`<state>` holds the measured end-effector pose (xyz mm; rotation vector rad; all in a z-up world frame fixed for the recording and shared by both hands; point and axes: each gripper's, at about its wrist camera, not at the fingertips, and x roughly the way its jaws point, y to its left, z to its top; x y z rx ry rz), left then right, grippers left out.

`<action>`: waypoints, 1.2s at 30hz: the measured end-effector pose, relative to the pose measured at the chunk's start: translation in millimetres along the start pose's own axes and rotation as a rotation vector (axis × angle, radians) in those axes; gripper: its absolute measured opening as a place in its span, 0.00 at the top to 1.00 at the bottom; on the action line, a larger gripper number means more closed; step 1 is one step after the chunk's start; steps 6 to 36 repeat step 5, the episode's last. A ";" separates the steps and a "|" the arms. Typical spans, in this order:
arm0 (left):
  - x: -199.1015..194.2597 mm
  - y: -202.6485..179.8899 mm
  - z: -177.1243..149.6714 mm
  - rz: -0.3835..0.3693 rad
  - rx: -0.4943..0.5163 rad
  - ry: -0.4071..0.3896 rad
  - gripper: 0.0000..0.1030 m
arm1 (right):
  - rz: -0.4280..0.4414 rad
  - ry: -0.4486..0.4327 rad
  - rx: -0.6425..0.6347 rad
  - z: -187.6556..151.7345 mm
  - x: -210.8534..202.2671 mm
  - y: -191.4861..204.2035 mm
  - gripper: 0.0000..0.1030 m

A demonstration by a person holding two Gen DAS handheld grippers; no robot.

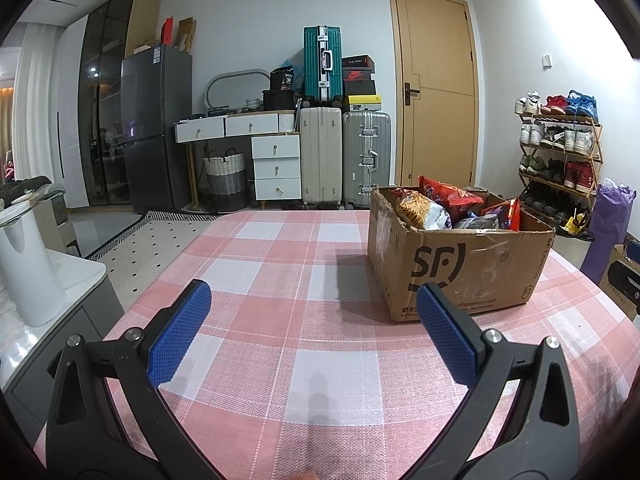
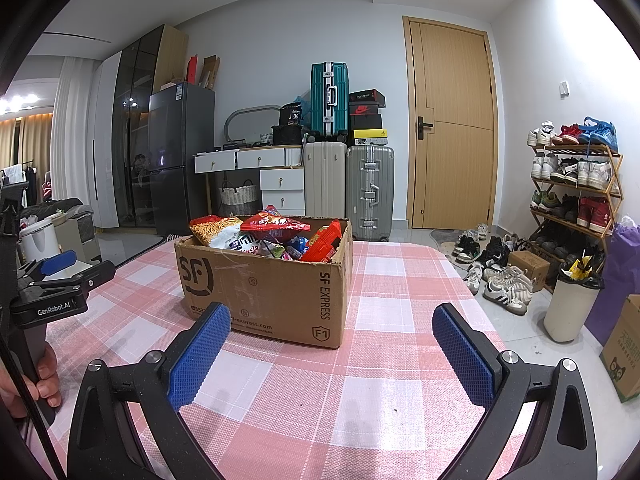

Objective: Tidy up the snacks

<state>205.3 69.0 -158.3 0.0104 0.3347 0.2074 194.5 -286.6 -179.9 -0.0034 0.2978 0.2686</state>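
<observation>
An open brown cardboard box [image 2: 264,292] (black "SF" logo on its side) stands upright on the checked desk [image 2: 384,392], heaped with snack packets [image 2: 276,236], red and yellow ones rising above its rim.

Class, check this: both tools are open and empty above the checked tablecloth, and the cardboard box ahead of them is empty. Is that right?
Not quite. The cardboard box is full of snack packets, as the right wrist view shows. The rest holds: the left tool and right tool are open and empty above the checked tablecloth.

Spread tongs [image 1: 314,300] over checked tablecloth [image 1: 280,264], snack-filled cardboard box [image 1: 460,264] right
</observation>
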 end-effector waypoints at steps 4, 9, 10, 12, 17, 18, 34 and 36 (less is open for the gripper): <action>-2.2 -1.6 -0.5 -0.007 0.007 -0.011 0.01 | 0.000 0.000 0.000 0.1 0.0 0.0 0.00; -1.6 -2.0 -0.6 -0.008 0.007 -0.010 0.01 | 0.000 0.000 0.000 0.0 0.7 0.4 0.00; -1.6 -2.0 -0.6 -0.008 0.007 -0.010 0.01 | 0.000 0.000 0.000 0.0 0.7 0.4 0.00; -1.6 -2.0 -0.6 -0.008 0.007 -0.010 0.01 | 0.000 0.000 0.000 0.0 0.7 0.4 0.00; -1.6 -2.0 -0.6 -0.008 0.007 -0.010 0.01 | 0.000 0.000 0.000 0.0 0.7 0.4 0.00; -1.6 -2.0 -0.6 -0.008 0.007 -0.010 0.01 | 0.000 0.000 0.000 0.0 0.7 0.4 0.00; -1.6 -2.0 -0.6 -0.008 0.007 -0.010 0.01 | 0.000 0.000 0.000 0.0 0.7 0.4 0.00; -1.6 -2.0 -0.6 -0.008 0.007 -0.010 0.01 | 0.000 0.000 0.000 0.0 0.7 0.4 0.00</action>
